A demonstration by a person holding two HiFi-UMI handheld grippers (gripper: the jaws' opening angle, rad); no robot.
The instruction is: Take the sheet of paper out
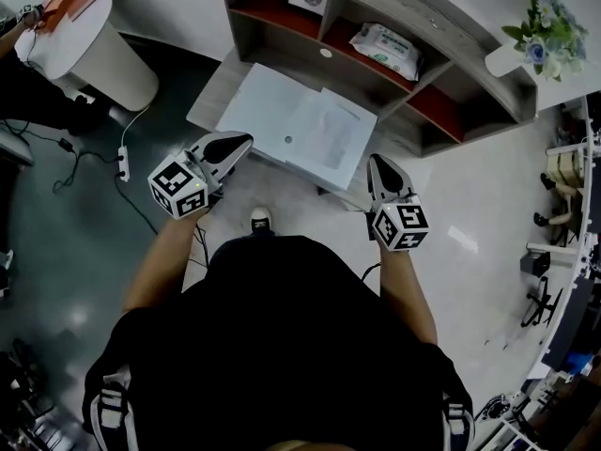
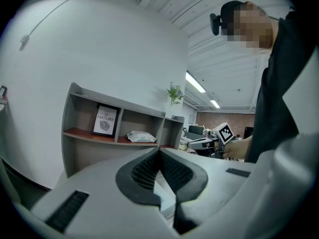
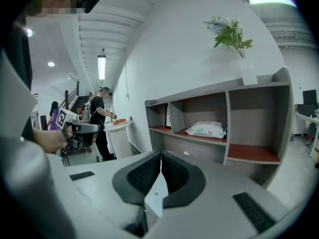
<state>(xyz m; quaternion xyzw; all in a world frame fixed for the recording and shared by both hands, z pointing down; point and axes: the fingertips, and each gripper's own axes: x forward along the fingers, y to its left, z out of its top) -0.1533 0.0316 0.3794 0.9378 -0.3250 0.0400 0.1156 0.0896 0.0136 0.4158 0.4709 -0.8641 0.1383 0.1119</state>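
The paper (image 1: pixel 331 137) is white with faint grey print; the shelf (image 1: pixel 470 90) is grey wood-grain with red-brown boards; the wipes (image 1: pixel 383 50) are white with green print; the plant (image 1: pixel 547 26) is green with pale blue blooms, its vase (image 1: pixel 502 61) white; the left gripper (image 1: pixel 237 143) and right gripper (image 1: pixel 376 162) are pale grey with black cross-ribbed pads (image 2: pixel 143 171); their cubes (image 1: pixel 178 188) bear black-and-white square markers; the shirt (image 1: pixel 282 336) is black; the floor (image 1: pixel 56 242) is dark grey.
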